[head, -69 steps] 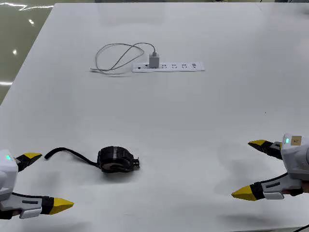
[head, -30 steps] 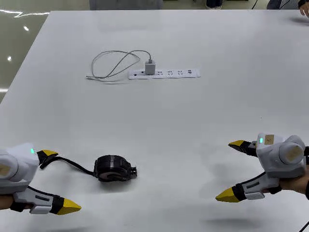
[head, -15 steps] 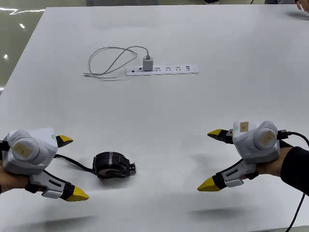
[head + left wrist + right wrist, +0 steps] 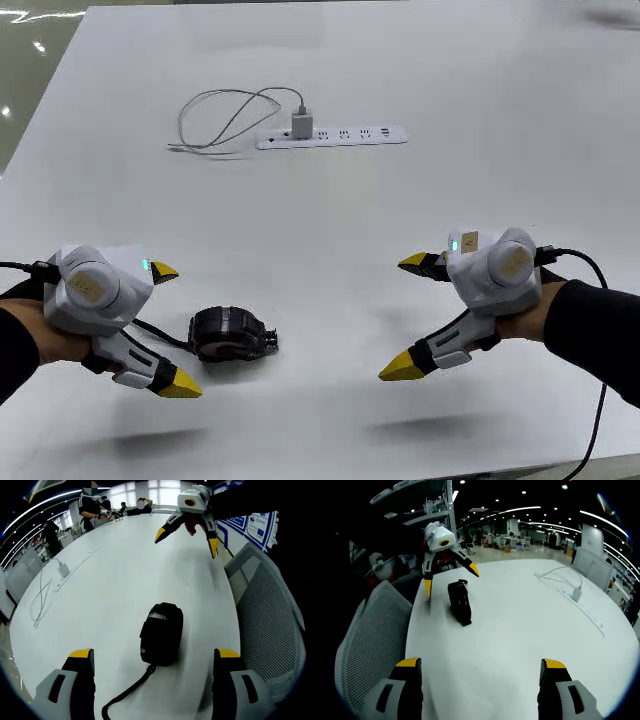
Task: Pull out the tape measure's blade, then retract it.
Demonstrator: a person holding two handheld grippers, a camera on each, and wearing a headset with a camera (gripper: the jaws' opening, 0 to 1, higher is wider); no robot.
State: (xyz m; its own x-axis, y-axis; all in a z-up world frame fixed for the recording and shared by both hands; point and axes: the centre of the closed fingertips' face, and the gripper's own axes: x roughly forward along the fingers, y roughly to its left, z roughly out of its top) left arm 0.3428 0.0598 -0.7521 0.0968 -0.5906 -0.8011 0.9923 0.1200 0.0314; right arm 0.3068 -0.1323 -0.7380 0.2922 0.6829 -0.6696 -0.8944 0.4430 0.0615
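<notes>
- Your left gripper [image 4: 175,329] has its jaws spread wide, and they hold nothing.
- The tape measure [image 4: 230,333] lies on the white surface [image 4: 330,230] just ahead of those jaws. It is centred in the gap between the two yellow tips and touches neither.
- In the left gripper view the black case [image 4: 161,634] lies flat, level with the tips and a little past them.
- A black strap [image 4: 160,338] runs from the case back toward your left jaws and curls on the surface beneath them.
- A small tab sticks out of the case on the side facing your right jaws.
- Your right gripper [image 4: 402,315] also has its jaws wide apart with nothing between them. They point toward the tape measure and stand well apart from it, above the surface.
- From your right jaws the tape measure [image 4: 459,601] sits far ahead and a little left, just in front of the left gripper's tips.
- Well beyond both pairs of jaws lies a white power strip [image 4: 333,135] with a charger [image 4: 301,124] plugged into it. The charger's cable [image 4: 225,115] loops on the surface to the left.
</notes>
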